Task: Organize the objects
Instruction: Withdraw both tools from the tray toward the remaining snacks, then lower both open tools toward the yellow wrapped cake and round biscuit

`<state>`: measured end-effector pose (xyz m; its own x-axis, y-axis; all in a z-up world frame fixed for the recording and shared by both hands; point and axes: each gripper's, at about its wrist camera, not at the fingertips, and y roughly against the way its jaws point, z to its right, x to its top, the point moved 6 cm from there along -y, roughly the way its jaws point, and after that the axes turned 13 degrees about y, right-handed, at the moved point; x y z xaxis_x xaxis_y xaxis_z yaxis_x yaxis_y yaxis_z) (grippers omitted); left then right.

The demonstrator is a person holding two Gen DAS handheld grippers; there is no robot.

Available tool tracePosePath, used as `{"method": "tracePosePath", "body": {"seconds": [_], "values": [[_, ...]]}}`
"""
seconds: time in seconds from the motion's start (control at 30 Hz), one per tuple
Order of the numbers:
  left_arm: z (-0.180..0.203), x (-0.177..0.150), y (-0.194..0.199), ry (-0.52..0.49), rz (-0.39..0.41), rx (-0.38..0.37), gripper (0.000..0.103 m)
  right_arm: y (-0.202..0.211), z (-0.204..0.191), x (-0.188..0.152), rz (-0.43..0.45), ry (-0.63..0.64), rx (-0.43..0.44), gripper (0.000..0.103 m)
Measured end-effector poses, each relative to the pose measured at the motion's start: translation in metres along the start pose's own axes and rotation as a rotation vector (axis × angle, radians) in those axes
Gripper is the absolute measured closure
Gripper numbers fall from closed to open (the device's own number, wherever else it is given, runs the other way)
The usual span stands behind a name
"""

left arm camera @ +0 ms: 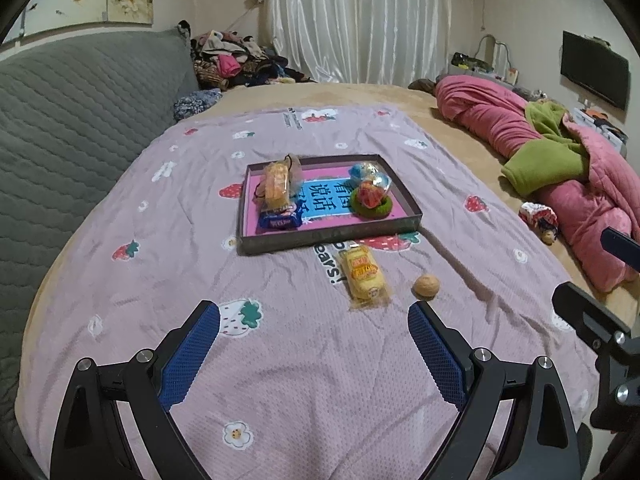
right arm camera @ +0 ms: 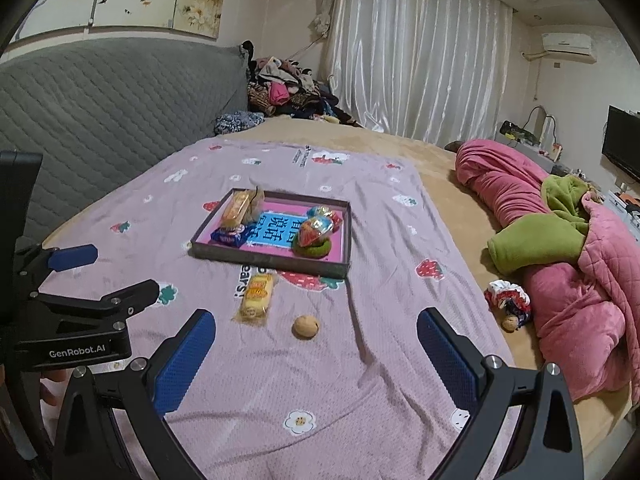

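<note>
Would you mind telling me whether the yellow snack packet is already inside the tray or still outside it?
Outside. The yellow snack packet lies flat on the purple blanket, just in front of the tray, beside the walnut.

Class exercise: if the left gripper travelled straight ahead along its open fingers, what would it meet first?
Probably the yellow snack packet, lying on the purple blanket just ahead of the open left gripper. The walnut sits slightly right of that line, and the tray lies beyond. Depth is uncertain.
</note>
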<state>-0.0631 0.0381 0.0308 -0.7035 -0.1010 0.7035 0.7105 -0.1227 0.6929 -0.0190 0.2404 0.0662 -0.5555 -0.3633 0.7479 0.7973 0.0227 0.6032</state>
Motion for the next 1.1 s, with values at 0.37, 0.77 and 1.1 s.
{"method": "tracePosePath", "body": {"seconds": [0.37, 0.77, 1.1], "values": [[0.002, -0.013, -0.026, 0.0, -0.037, 0.007, 0.008, -0.02, -0.001, -0.021, -0.041, 0.007, 0.009, 0.001], [0.012, -0.019, -0.053, -0.004, -0.078, -0.009, 0.008, -0.047, -0.013, -0.039, -0.083, 0.042, 0.033, 0.001], [0.02, -0.021, -0.083, -0.004, -0.117, -0.013, 0.008, -0.075, -0.015, -0.05, -0.118, 0.042, 0.057, 0.001]]}}
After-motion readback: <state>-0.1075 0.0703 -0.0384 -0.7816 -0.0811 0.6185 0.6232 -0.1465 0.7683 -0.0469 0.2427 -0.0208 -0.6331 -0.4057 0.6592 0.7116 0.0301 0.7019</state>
